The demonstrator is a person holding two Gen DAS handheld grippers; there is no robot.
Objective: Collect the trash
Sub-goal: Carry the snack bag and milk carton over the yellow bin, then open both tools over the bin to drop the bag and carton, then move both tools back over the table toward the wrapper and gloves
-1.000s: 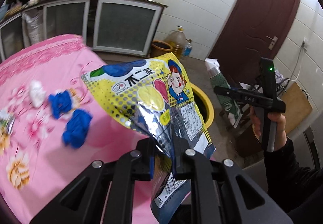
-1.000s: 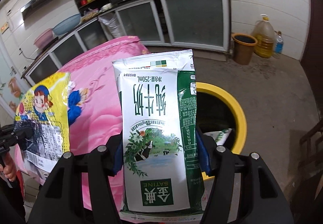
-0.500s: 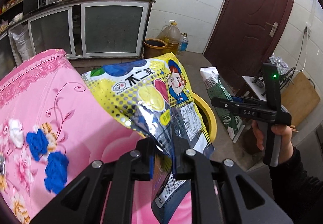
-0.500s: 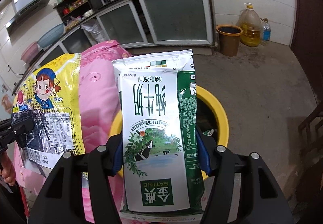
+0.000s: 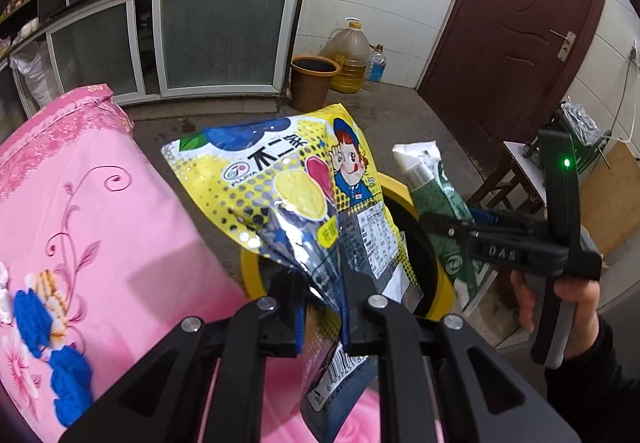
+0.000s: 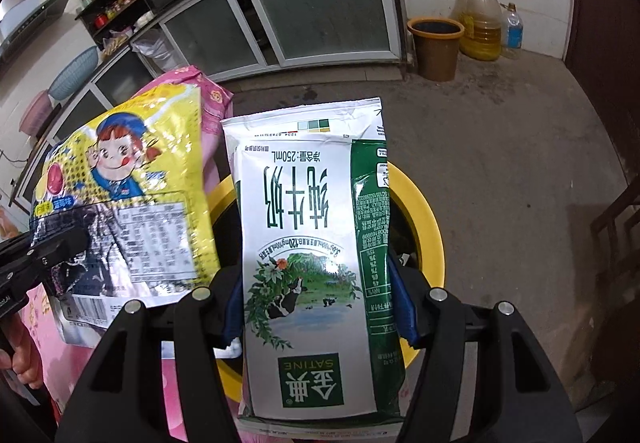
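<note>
My left gripper (image 5: pixel 324 307) is shut on a yellow candy bag (image 5: pixel 296 195) with a cartoon girl, held over the near rim of a yellow trash bin (image 5: pixel 404 187). My right gripper (image 6: pixel 316 307) is shut on a white and green milk pouch (image 6: pixel 316 239), held upright over the same bin (image 6: pixel 424 227). In the left wrist view the right gripper (image 5: pixel 444 227) holds the pouch (image 5: pixel 436 179) above the bin's far side. In the right wrist view the candy bag (image 6: pixel 124 199) hangs at the left, in the left gripper (image 6: pixel 48 251).
A table with a pink flowered cloth (image 5: pixel 100 227) stands left of the bin. A brown bucket (image 5: pixel 312 83), an oil jug (image 5: pixel 352 59) and a water bottle (image 5: pixel 376 67) stand by the cabinets. A dark red door (image 5: pixel 516 31) is at the right, a stool (image 5: pixel 516 171) beside it.
Both grippers have moved off the table toward the yellow bin, carrying their bags. The bin is now directly below both bags, and the table has slid to the left.
</note>
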